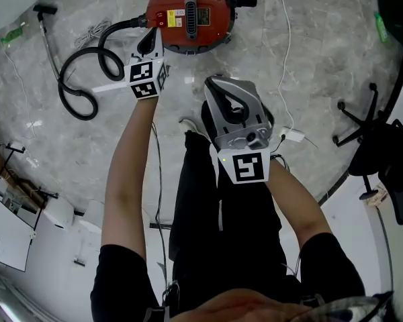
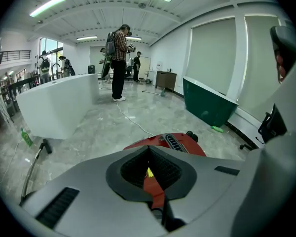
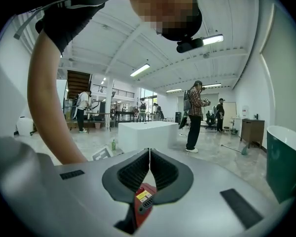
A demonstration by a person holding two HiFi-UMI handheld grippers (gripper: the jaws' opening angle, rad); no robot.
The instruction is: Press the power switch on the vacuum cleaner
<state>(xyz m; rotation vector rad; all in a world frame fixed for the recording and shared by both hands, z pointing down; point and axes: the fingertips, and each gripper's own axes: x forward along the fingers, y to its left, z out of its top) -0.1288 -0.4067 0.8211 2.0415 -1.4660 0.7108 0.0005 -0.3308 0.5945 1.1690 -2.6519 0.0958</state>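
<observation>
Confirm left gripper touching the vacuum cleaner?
Cannot tell. Head view: left gripper tip overlaps the vacuum cleaner edge; no view shows contact or gap.

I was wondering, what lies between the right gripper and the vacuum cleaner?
Only bare marble floor. The head view shows nothing between the right gripper and the vacuum cleaner. A white cable runs past further to the right, outside that stretch.
</observation>
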